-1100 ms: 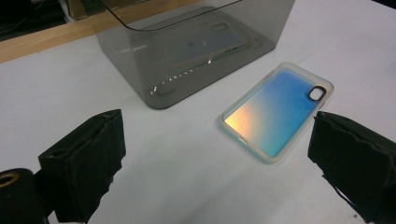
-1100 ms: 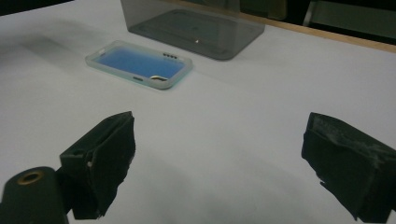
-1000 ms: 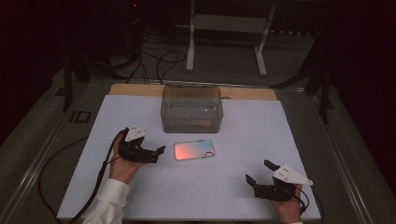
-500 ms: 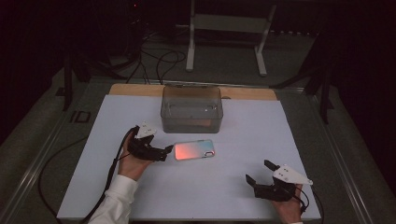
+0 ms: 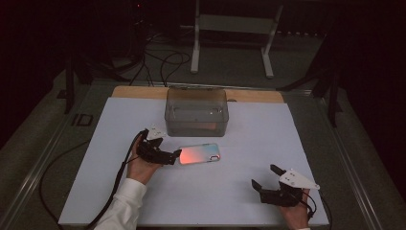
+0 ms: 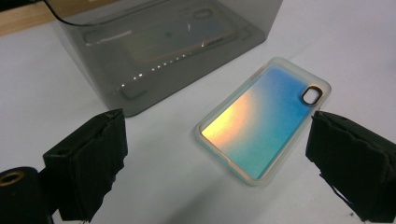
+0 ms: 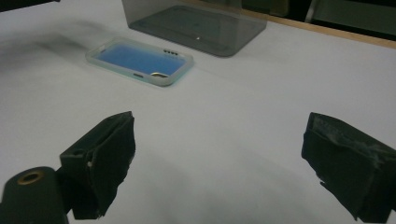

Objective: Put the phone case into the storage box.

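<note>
An iridescent phone case (image 5: 200,154) lies flat on the white mat, orange at its left end and blue at its right. My left gripper (image 5: 171,156) is open at the case's left end, close to the mat. In the left gripper view the case (image 6: 266,119) lies ahead between the wide-apart jaws of this gripper (image 6: 219,158), camera hole at the far end. My right gripper (image 5: 265,176) rests open near the front right edge with nothing in it. From the right gripper (image 7: 219,158) the case (image 7: 140,60) looks blue and lies well ahead to the left.
A grey translucent box (image 5: 196,111) stands just behind the case, open at the top; a faint case-like shape shows through its wall (image 6: 187,32), perhaps a reflection. The white mat (image 5: 230,201) has a wooden strip (image 5: 253,96) along its back. A cable (image 5: 115,177) trails from the left gripper.
My left gripper has moved right, up to the left end of the phone case. The right gripper and the case have stayed where they were.
</note>
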